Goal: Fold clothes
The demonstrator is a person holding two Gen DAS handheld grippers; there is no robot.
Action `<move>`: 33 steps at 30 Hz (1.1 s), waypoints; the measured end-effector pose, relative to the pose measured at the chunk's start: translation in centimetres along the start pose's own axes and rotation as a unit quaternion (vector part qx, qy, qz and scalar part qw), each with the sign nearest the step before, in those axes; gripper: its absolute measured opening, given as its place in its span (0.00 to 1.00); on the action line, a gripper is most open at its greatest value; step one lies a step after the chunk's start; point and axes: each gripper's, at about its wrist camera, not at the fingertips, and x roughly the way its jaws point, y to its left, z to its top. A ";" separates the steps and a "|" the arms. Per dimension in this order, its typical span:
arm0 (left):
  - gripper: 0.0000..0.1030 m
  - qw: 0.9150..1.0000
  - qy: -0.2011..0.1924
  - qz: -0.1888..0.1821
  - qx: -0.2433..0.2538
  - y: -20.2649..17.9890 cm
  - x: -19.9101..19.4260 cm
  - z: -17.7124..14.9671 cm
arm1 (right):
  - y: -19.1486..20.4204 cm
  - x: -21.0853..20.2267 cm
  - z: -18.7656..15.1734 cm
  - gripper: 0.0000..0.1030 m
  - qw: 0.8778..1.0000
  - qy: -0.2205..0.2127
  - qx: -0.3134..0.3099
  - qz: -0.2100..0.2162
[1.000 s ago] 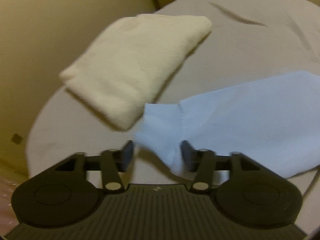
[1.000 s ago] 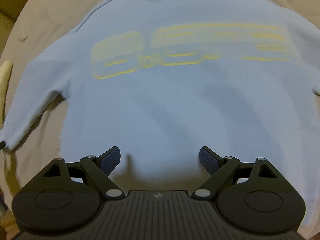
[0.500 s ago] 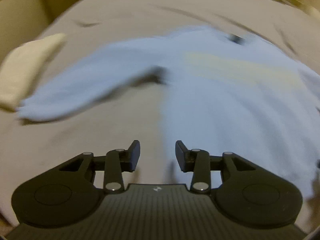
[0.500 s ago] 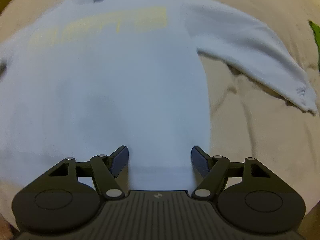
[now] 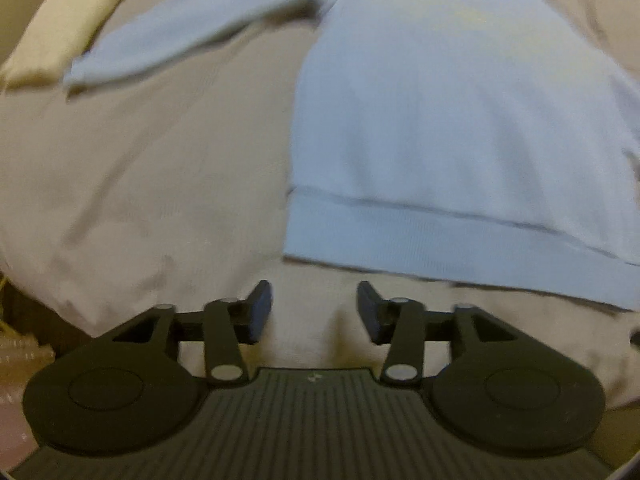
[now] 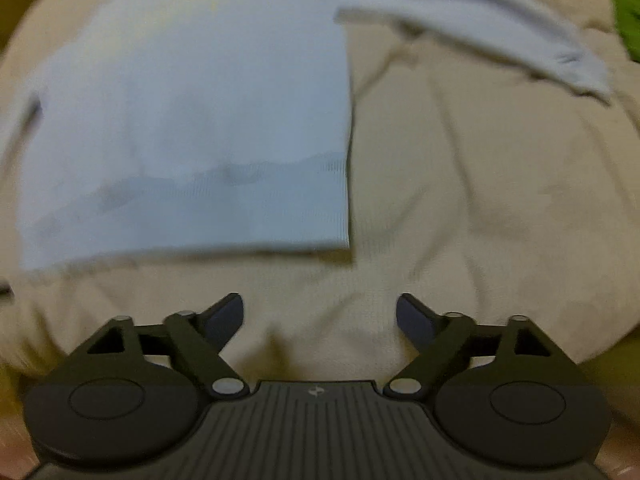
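Sweatshirt point(image 5: 448, 120), pale blue, lies spread flat on the bed point(image 5: 140, 184), front up, collar toward the far edge, ribbed hem toward the near edge where I stand. Both sleeves out to the sides; left cuff ends just beside a folded cream garment point(image 5: 68, 28) near the far left corner. Green cloth point(image 6: 624, 8) at the far right, only a sliver visible.

My left claw point(image 5: 315, 311) is open, empty, hovering just short of the hem's left corner. My right claw point(image 6: 320, 314) is open wider, also empty, just short of the hem's right corner.

Handling, as I judge it: soft, limp knit, light to moderate weight, not slippery, nothing fragile. It will sag and drape when lifted. The ribbed hem band is thicker, so the two hem corners look like the firmest places to pinch. Bed cover beneath is wrinkled and soft; risk of pinching it along with the hem.
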 end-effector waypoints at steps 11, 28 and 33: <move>0.72 0.989 -0.135 -0.016 0.064 -0.6 -13.8 -0.8 | 6.2 -13.6 -2.1 0.97 0.989 -0.138 0.050 0.017; 0.81 0.979 -0.186 -0.027 0.078 4.8 -21.6 -10.3 | 10.7 -20.7 -13.4 0.99 0.980 -0.193 0.043 0.009; 0.86 0.974 -0.204 -0.032 0.089 4.4 -23.4 -11.6 | 11.0 -21.8 -15.6 0.99 0.979 -0.200 0.041 0.015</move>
